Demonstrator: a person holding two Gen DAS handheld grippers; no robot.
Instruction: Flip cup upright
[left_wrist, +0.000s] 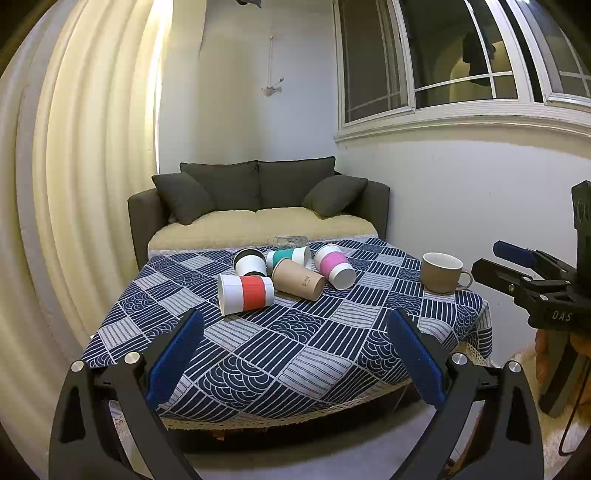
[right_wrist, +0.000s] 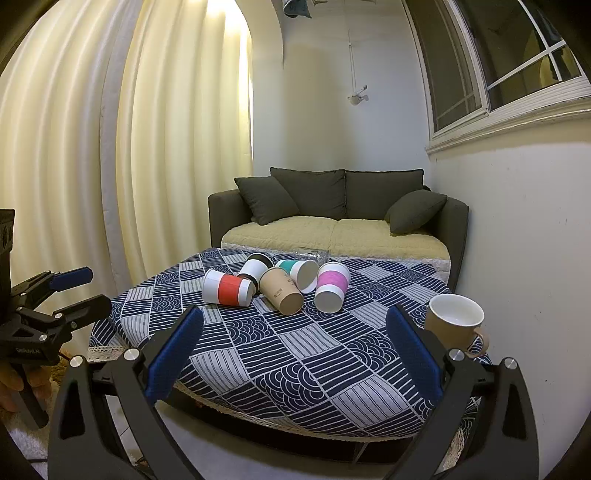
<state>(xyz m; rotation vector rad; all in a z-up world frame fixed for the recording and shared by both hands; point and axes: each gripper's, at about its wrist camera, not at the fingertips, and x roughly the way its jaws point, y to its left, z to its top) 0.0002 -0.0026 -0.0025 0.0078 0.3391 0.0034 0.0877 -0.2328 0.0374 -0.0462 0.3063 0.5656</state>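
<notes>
Several cups lie on their sides mid-table: a white cup with a red band (left_wrist: 244, 293) (right_wrist: 228, 287), a brown paper cup (left_wrist: 298, 283) (right_wrist: 281, 292), a pink-banded cup (left_wrist: 334, 266) (right_wrist: 331, 287), a teal-banded cup (left_wrist: 289, 255) (right_wrist: 299, 273) and a black-banded cup (left_wrist: 250, 263) (right_wrist: 252, 271). A glass (left_wrist: 290, 241) (right_wrist: 312, 254) lies at the far edge. A tan mug (left_wrist: 443, 272) (right_wrist: 457, 325) stands upright at the right. My left gripper (left_wrist: 295, 345) is open and empty before the near edge. My right gripper (right_wrist: 294, 343) is open and empty too.
The table has a blue patterned cloth (left_wrist: 295, 343) (right_wrist: 303, 354). A dark sofa (left_wrist: 258, 199) (right_wrist: 340, 206) stands behind it. Curtains hang at the left, a wall with a window at the right. The other gripper shows at the right edge (left_wrist: 524, 273) and left edge (right_wrist: 62, 295).
</notes>
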